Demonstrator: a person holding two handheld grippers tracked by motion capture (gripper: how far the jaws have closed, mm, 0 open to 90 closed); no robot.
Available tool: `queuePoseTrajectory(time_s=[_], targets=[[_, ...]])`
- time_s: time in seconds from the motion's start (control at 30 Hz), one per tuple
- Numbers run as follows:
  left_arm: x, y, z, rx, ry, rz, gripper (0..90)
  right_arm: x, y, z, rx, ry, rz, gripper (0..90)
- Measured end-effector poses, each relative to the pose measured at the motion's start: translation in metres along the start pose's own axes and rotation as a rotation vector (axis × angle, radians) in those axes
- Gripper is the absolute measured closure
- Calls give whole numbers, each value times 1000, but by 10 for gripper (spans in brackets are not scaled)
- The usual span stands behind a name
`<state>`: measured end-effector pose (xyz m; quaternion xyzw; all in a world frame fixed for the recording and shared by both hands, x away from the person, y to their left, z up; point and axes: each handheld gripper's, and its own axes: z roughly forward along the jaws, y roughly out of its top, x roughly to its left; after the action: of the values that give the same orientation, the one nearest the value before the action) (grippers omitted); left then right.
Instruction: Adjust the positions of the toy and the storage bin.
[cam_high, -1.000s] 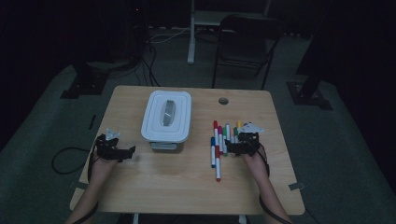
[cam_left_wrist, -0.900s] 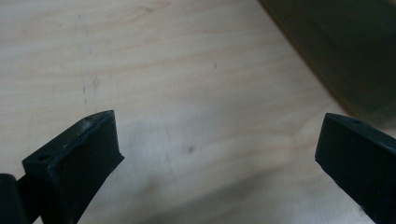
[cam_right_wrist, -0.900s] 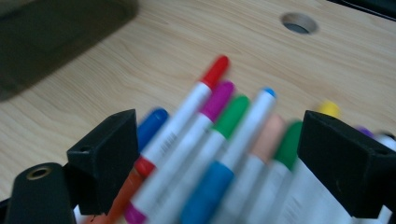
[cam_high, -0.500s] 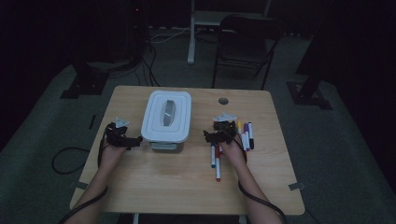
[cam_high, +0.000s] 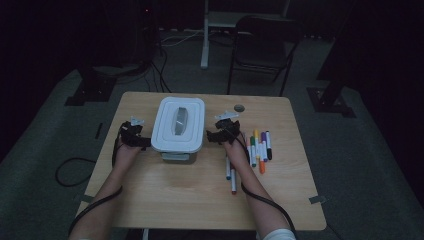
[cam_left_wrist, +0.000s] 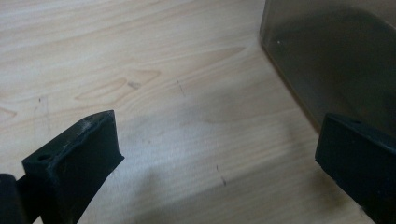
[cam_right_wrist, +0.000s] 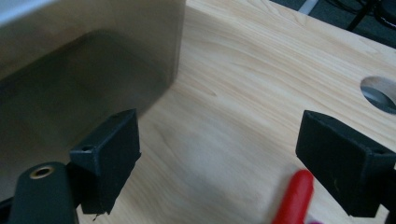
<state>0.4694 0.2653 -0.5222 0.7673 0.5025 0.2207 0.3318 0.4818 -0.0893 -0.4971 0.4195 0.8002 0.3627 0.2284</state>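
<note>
Wooden table (cam_high: 165, 200) first, since it carries everything: the white lidded box (cam_high: 178, 125) sits near the middle toward the far edge, lid on, with a bunch of markers (cam_high: 257, 145) lying loose off to its right. Both grippers flank the box, the left gripper (cam_high: 142, 142) right at its left wall, the right gripper (cam_high: 212, 135) just at its right wall. Jaws on both are spread wide and hold nothing. In the left gripper view the box wall (cam_left_wrist: 336, 60) sits close by one jaw; the right gripper view has the wall (cam_right_wrist: 88, 60) near its jaw plus a red marker tip (cam_right_wrist: 292, 196) below. I'd say go in level from both sides, grab evenly under the lid rim, and mind that red marker so it doesn't get knocked.
</note>
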Motion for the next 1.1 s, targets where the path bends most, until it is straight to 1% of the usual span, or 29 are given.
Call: queuePoseTrajectory(time_s=[0.03,0.23,0.3,0.37,0.4,0.43,0.47,0.53,0.6,0.63,0.67,0.7,0.87,0.9,0.93,1.0,1.1], targets=[[0,2,0,-3,-6,-2,5,1,2,1,0,-4,2,134],[-1,14,3,-16,-23,0,5,6,6,7,-1,9,5,134],[-2,17,5,-17,-21,-5,5,8,7,8,3,8,12,135],[-3,18,5,-17,-27,-6,5,10,7,9,-2,16,10,134],[-4,18,5,-17,-30,1,5,11,8,9,-6,24,15,143],[-5,19,5,-14,-36,12,5,12,8,9,-3,12,8,144],[-7,19,5,-3,-32,24,5,12,8,8,-6,3,5,146],[-9,19,5,1,-30,21,5,11,8,7,-12,17,20,155],[-12,19,5,1,-26,24,5,9,7,5,-4,38,24,156],[-14,19,5,0,-27,21,5,9,6,5,-6,38,19,156],[-15,19,5,1,-26,27,5,9,5,3,0,35,4,157],[-16,19,4,0,-24,33,5,9,4,2,0,37,1,164],[-24,19,0,8,-33,53,6,8,-3,-4,5,75,-3,167],[-26,19,-2,9,-35,56,6,8,-4,-5,6,76,-9,170],[-28,19,-3,12,-35,69,6,9,-6,-7,9,76,-19,170],[-33,18,-5,13,-40,79,6,9,-8,-11,10,74,-25,171],[-42,17,-9,12,-47,100,6,6,-14,-17,8,82,-20,172]])
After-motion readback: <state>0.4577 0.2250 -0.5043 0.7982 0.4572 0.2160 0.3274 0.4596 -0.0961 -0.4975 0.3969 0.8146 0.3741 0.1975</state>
